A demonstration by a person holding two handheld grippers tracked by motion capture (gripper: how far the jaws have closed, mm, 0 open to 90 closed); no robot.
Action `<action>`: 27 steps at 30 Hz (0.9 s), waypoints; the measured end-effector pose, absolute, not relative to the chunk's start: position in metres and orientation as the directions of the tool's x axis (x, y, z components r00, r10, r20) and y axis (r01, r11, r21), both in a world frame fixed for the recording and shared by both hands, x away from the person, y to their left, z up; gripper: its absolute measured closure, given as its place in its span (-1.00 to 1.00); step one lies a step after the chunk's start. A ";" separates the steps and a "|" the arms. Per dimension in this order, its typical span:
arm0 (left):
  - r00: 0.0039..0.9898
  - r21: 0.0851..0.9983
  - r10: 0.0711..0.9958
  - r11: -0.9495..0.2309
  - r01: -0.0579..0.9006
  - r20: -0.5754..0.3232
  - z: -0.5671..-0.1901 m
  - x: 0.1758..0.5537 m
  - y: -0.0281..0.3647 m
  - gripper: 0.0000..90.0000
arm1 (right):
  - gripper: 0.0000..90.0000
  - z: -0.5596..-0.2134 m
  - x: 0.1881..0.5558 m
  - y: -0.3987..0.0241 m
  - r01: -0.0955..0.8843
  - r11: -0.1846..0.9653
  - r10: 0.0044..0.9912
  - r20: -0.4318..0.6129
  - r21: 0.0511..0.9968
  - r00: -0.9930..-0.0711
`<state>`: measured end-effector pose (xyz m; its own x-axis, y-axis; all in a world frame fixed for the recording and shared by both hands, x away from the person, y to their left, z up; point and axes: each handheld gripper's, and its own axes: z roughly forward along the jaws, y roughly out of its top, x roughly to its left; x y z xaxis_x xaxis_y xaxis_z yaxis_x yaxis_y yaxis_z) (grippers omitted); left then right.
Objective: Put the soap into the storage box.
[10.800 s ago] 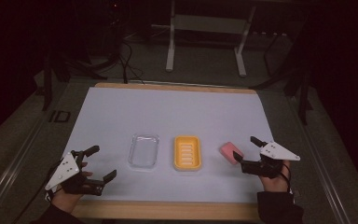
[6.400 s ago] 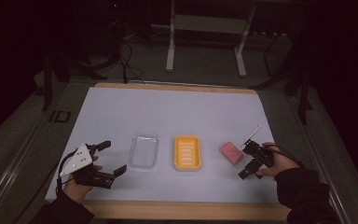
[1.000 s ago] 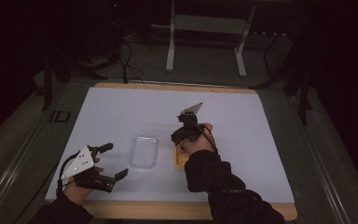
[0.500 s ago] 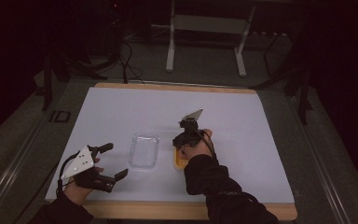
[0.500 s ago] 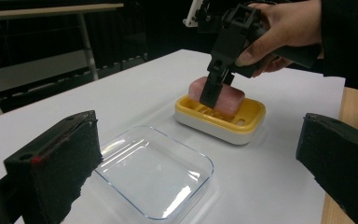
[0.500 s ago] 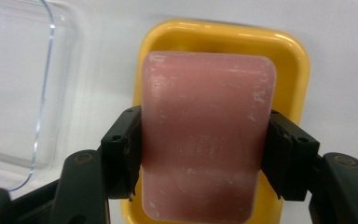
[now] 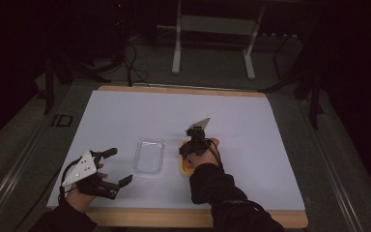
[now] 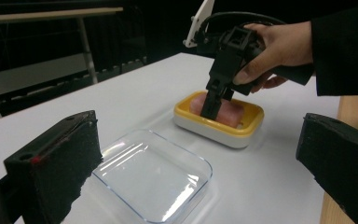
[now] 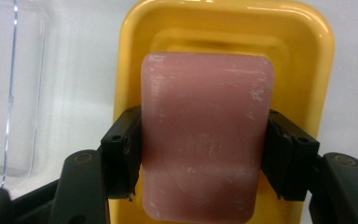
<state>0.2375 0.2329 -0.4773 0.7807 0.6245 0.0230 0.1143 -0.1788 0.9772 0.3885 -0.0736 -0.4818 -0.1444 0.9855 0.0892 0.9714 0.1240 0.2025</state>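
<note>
Your right gripper [image 9: 204, 154] is clamping a pink bar of soap [image 9: 205, 135], its two black jaws pressing against the bar's long sides. The soap is sitting inside the yellow soap dish [image 9: 317, 56], with the dish's rim showing all round it. From the left gripper view you can see that same right gripper [image 8: 213, 105] pointing steeply down into the dish [image 8: 242, 130], your right hand [image 8: 279, 46] wrapping its handle from above.

Your left gripper [image 7: 113, 166] is standing with its jaws wide apart and gripping nothing; it is hovering or resting near the front left corner of the white table [image 7: 125, 111], well apart from the dish [image 7: 183, 164]. A clear plastic lid or tray [image 8: 154, 175] is lying flat on the table just beside the yellow dish, between your two grippers. In the high view your right forearm is reaching in from the bottom edge and covering most of the dish.
</note>
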 end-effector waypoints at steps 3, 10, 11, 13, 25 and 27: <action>0.781 0.977 0.624 -0.179 0.113 0.024 -0.477 0.237 0.233 -1.00 | -0.18 -0.483 0.389 -0.075 0.973 0.119 0.986 0.094 0.197 -0.139; 0.781 0.976 0.624 -0.181 0.119 0.020 -0.478 0.238 0.232 -1.00 | -0.22 -0.475 0.391 -0.074 0.971 0.132 0.983 0.100 0.197 -0.154; 0.781 0.976 0.624 -0.183 0.120 0.021 -0.478 0.238 0.232 -1.00 | -0.23 -0.473 0.392 -0.075 0.970 0.132 0.983 0.100 0.205 -0.155; 0.782 0.975 0.623 -0.184 0.121 0.021 -0.478 0.238 0.232 -1.00 | -0.23 -0.470 0.393 -0.076 0.968 0.134 0.983 0.097 0.213 -0.157; 0.781 0.974 0.624 -0.191 0.119 0.027 -0.479 0.237 0.233 -1.00 | -0.35 -0.438 0.386 -0.079 0.910 0.273 0.948 0.071 0.311 -0.309; 0.780 0.974 0.625 -0.195 0.119 0.030 -0.479 0.237 0.233 -1.00 | -0.45 -0.436 0.385 -0.081 0.890 0.332 0.931 0.041 0.313 -0.362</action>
<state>0.2368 0.2331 -0.4786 0.7801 0.6249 0.0299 0.1188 -0.1949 0.9736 0.3855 -0.0808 -0.4365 -0.3618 0.9314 0.0406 0.8897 0.3320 0.3133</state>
